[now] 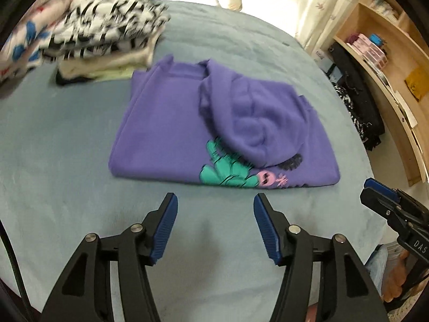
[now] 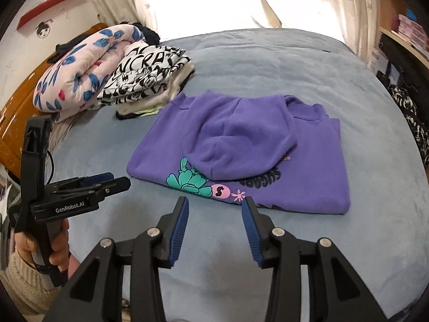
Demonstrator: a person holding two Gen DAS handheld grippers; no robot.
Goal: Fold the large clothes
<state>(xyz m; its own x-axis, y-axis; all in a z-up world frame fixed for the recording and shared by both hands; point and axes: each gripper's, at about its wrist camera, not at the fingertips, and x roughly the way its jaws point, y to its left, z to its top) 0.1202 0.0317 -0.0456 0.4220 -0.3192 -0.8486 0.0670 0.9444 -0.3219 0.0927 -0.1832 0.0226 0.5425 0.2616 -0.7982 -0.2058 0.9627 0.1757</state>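
Bed [image 2: 268, 61] w/ pale blue-grey plush cover fills both views. Cream floral curtains [image 2: 321, 2] hang at its far side, bright window light behind. Wooden shelving [image 1: 396, 61] w/ boxes stands beside the bed, dark clothes [image 1: 356, 107] hanging in front of it. Orange-brown wooden furniture [image 2: 16, 112] sits on the opposite side of the bed; red shelf [image 2: 51, 2] on the wall above.

On the bed's far corner: rolled quilt [image 2: 77, 69] w/ blue flowers, and touching it a stack of folded clothes [image 2: 150, 80], black-and-white print on top.

Purple hoodie [image 2: 241, 145] lies folded mid-bed, roughly rectangular, hood laid flat on top, teal flower & pink print showing at near edge. Just beside the stack, not clearly touching.

Left claw [image 1: 215, 225]: blue pads spread wide, holding nothing, over bare cover just short of hoodie's near edge. In the right wrist view it [image 2: 107, 181] sits side-on, held upright in the left hand [image 2: 51, 247], tips pointing toward hoodie.

Right claw [image 2: 214, 230]: wide open too, empty, tips near hoodie's near edge at the printed part. From the left wrist view it [image 1: 375, 187] shows at frame's right edge, apart from the garment.
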